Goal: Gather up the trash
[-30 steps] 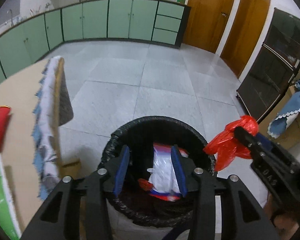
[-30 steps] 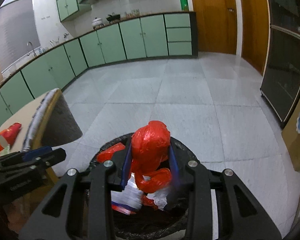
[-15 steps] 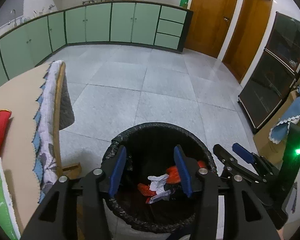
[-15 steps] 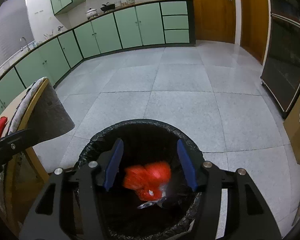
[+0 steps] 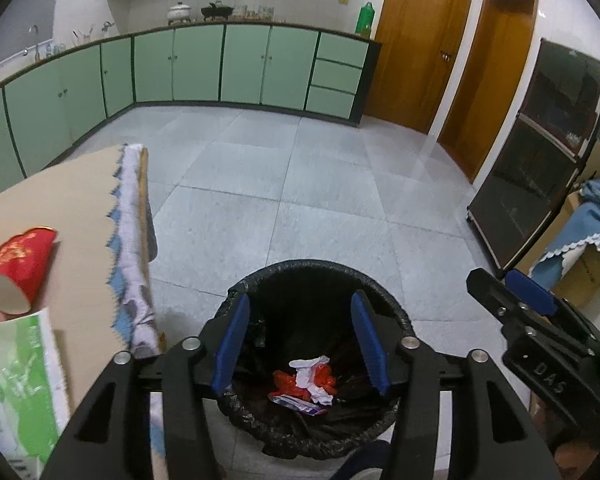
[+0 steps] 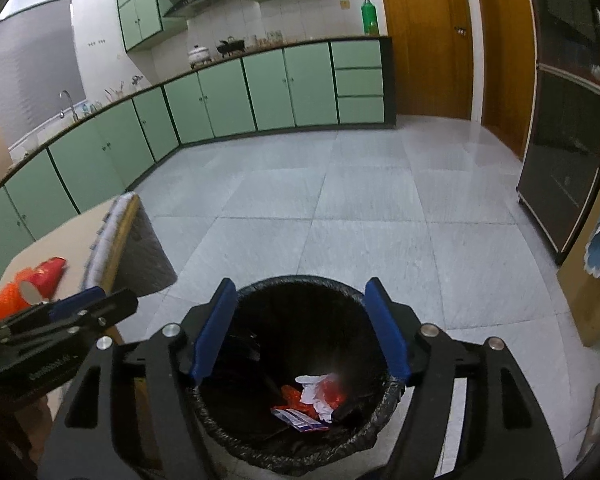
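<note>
A black-lined trash bin (image 5: 256, 292) (image 6: 256, 292) stands on the floor below both grippers. At its bottom lies the dropped trash (image 5: 306, 380) (image 6: 314, 396): red plastic, white crumpled paper and a wrapper. My left gripper (image 5: 300, 340) hangs over the bin with its jaws opening and nothing between them. My right gripper (image 6: 300, 328) is above the bin too, jaws opening and empty; in the left wrist view it shows at the right edge (image 5: 512, 292). A red paper cup (image 5: 18, 268) (image 6: 46, 280) lies on its side on the table at the left.
The table (image 5: 60, 200) with a hanging patterned cloth (image 5: 130, 240) stands left of the bin. A green-and-white packet (image 5: 16, 380) lies near the cup. Green cabinets line the far wall; a dark glass cabinet (image 5: 540, 160) and a cloth-covered cardboard box (image 5: 588, 240) stand right.
Both grippers let go: the white-and-blue wrapper and the red plastic bag fell into the bin. Both grippers have since risen and their jaws have spread wider.
</note>
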### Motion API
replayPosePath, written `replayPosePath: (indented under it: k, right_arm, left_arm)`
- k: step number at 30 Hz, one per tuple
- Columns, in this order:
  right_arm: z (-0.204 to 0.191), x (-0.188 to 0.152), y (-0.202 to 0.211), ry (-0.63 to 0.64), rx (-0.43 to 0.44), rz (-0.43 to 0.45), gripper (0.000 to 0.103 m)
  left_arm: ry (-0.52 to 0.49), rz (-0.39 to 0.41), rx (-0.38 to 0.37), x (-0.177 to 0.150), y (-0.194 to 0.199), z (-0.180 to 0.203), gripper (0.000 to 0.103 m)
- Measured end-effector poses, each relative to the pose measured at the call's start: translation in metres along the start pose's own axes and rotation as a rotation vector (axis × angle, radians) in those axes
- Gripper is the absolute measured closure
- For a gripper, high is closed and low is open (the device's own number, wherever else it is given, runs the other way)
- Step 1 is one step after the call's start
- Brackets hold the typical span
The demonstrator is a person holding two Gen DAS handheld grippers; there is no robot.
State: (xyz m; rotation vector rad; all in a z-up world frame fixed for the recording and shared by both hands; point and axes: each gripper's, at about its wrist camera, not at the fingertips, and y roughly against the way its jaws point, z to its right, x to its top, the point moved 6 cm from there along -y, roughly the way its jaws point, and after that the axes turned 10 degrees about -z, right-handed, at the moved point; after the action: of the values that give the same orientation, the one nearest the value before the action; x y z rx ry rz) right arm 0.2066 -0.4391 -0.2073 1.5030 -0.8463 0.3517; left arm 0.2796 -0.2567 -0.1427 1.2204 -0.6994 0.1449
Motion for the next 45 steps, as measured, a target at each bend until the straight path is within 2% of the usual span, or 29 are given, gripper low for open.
replayPosePath:
  k: [8,14,18,24,29,41,42,44,45]
  right_arm:
    - [-0.037,-0.004,0.064,0.048,-0.001,0.065,0.012]
    - [-0.077,-0.019,0.093,0.088,0.012,0.105,0.008]
    - [-0.108,-0.035,0.099,0.111,0.045,0.122,0.008]
    - [-0.152,-0.055,0.096,0.135,0.121,0.107,0.008]
    - [-0.18,-0.066,0.09,0.162,0.154,0.079,0.008]
    - [-0.195,-0.073,0.082,0.196,0.162,0.056,0.008]
    - [-0.196,-0.073,0.081,0.2,0.161,0.056,0.008]
    - [-0.197,-0.073,0.08,0.207,0.162,0.053,0.008]
    - [-0.198,-0.073,0.079,0.209,0.163,0.051,0.008]
  left_arm:
    - [0.021,0.105,0.021,-0.026,0.08,-0.031,0.035]
    - [0.094,0.17,0.154,-0.07,0.139,-0.101,0.034]
    - [0.09,0.184,0.243,-0.104,0.162,-0.135,0.034]
    - [0.132,0.158,0.254,-0.139,0.169,-0.174,0.034]
    - [0.105,0.146,0.239,-0.153,0.166,-0.176,0.034]
    - [0.088,0.067,0.231,-0.173,0.132,-0.175,0.034]
    - [0.09,0.063,0.231,-0.173,0.13,-0.175,0.036]
    - [0.093,0.05,0.23,-0.175,0.126,-0.174,0.054]
    - [0.095,0.047,0.226,-0.175,0.125,-0.174,0.058]
